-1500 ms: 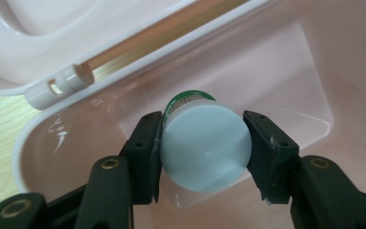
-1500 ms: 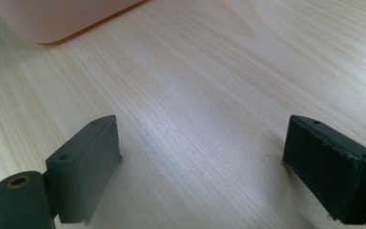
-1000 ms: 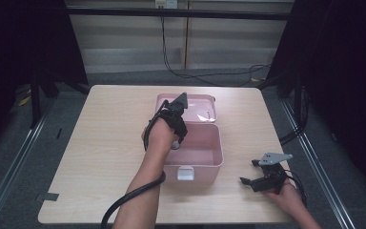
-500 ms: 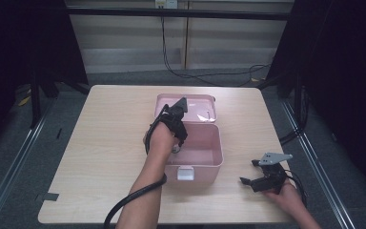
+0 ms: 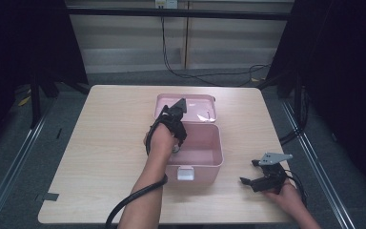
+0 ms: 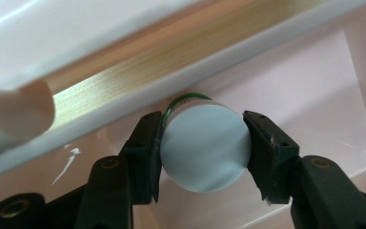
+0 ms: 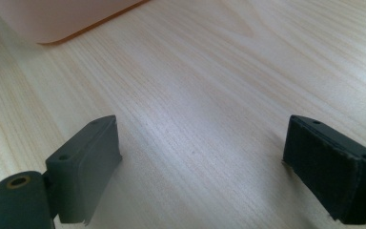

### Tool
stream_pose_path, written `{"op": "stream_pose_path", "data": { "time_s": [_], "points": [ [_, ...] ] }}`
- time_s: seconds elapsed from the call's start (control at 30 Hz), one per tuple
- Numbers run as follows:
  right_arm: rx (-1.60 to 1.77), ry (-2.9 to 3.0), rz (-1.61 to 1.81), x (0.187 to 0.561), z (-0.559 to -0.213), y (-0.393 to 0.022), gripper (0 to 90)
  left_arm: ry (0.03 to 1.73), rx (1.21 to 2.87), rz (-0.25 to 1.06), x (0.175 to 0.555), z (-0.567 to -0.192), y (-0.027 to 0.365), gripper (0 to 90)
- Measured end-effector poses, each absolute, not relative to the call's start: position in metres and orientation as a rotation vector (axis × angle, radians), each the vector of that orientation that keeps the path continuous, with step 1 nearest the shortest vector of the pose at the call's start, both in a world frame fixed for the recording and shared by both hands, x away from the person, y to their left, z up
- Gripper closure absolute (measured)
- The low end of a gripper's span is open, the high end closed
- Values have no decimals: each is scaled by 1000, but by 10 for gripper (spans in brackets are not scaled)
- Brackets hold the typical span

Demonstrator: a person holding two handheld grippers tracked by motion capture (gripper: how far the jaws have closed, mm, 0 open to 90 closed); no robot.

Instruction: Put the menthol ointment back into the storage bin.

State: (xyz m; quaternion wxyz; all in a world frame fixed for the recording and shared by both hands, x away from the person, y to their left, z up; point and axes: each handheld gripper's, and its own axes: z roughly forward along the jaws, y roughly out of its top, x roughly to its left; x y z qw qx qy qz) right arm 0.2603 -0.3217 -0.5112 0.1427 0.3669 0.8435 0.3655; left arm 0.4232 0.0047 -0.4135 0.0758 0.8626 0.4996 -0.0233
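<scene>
The left gripper [image 5: 177,143] had shifted slightly from over the box's left rim further into the open pink box [image 5: 209,160], its fingers [image 6: 143,152] clamped on a white round-ended container [image 6: 204,142] just inside the rim. The right gripper [image 5: 255,175] stayed on the surface [image 5: 105,133], well right of the box, fingers apart.
</scene>
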Motion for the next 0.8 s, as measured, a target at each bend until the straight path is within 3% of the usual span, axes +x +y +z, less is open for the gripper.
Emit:
{"op": "stream_pose_path", "data": {
  "time_s": [0.8],
  "points": [
    [1058,2433,1054,260,-511,-322,115,1505,2591,-53,422,-423,7,503]
  ]
}}
